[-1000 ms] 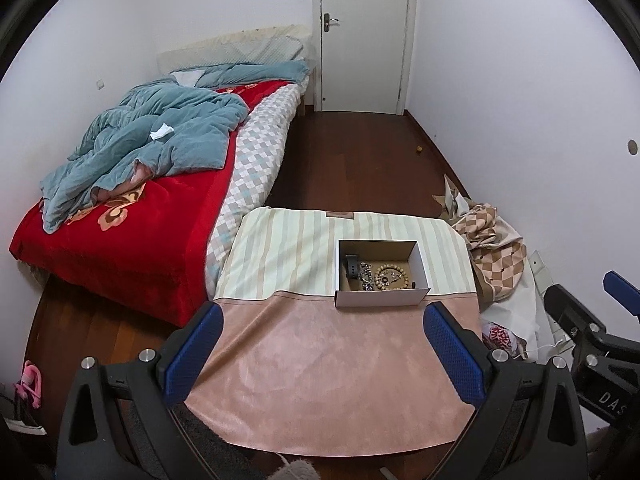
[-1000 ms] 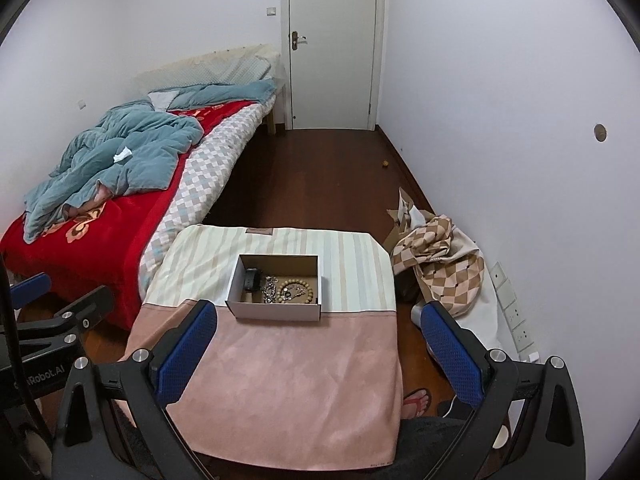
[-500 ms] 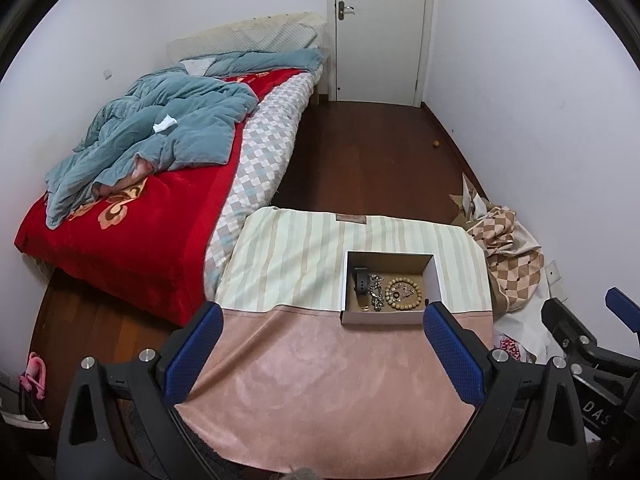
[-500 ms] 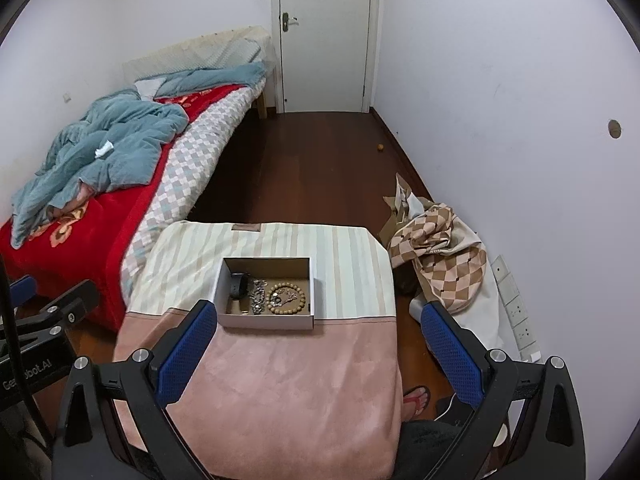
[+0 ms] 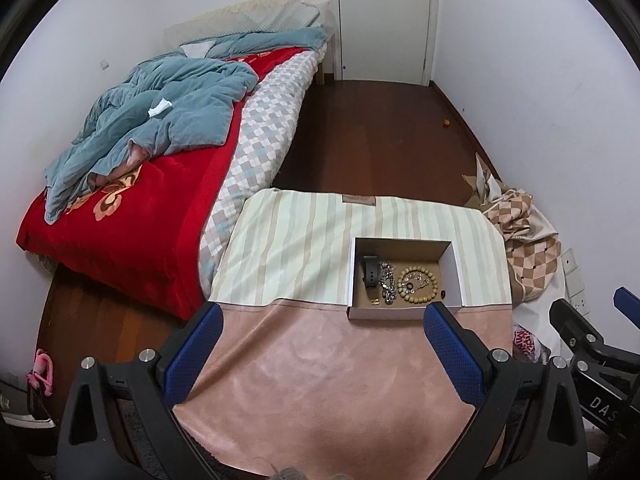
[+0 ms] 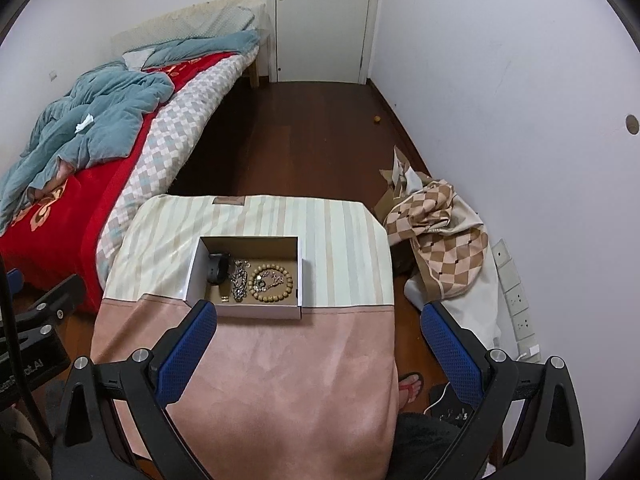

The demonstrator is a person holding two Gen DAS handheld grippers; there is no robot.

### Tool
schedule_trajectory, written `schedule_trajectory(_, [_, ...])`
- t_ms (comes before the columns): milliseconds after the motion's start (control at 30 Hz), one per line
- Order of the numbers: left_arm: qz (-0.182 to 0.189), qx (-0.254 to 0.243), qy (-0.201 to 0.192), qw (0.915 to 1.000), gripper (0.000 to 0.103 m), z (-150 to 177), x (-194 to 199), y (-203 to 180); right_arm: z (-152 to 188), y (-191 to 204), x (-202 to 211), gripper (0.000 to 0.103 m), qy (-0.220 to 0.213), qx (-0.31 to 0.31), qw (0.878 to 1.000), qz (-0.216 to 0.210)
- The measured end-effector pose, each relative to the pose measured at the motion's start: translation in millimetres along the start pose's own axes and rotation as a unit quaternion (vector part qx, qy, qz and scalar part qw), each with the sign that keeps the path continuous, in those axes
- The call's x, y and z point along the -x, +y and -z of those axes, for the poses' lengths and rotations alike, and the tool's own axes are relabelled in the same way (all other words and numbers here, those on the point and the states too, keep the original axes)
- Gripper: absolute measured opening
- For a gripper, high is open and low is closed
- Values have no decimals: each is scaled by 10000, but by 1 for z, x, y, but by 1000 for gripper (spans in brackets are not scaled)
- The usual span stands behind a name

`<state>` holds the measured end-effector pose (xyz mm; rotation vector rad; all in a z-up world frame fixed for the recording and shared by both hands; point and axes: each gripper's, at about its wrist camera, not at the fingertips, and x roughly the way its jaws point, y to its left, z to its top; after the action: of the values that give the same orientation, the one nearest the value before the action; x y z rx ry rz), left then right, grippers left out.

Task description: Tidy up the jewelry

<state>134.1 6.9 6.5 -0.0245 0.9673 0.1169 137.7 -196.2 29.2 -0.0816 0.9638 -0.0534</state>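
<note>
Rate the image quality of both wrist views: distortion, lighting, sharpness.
Left wrist view: strong fisheye bending, dark corner vignette; even soft light; the box and bead bracelet are sharp. Right wrist view: same curvature bowing the door; flat lighting, no glare; the box interior is slightly shaded.

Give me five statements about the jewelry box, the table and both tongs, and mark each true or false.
1. The open white cardboard box sits on the cloth-covered table. True.
2. The wooden bead bracelet lies on the pink cloth outside the box. False: it lies inside the box.
3. The left tongs are shut on a silver chain. False: they are open and hold nothing; the silver chain is in the box.
4. The right tongs are open and empty. True.
5. The black watch band lies right of the bracelet. False: it lies left of it, beyond the chain.
</note>
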Motion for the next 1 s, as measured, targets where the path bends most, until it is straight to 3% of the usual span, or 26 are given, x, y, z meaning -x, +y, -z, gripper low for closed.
schedule_trajectory(1000, [99,-68,55,9999,102,7,5,-2,5,-1,5,103,51,24,10000,-78])
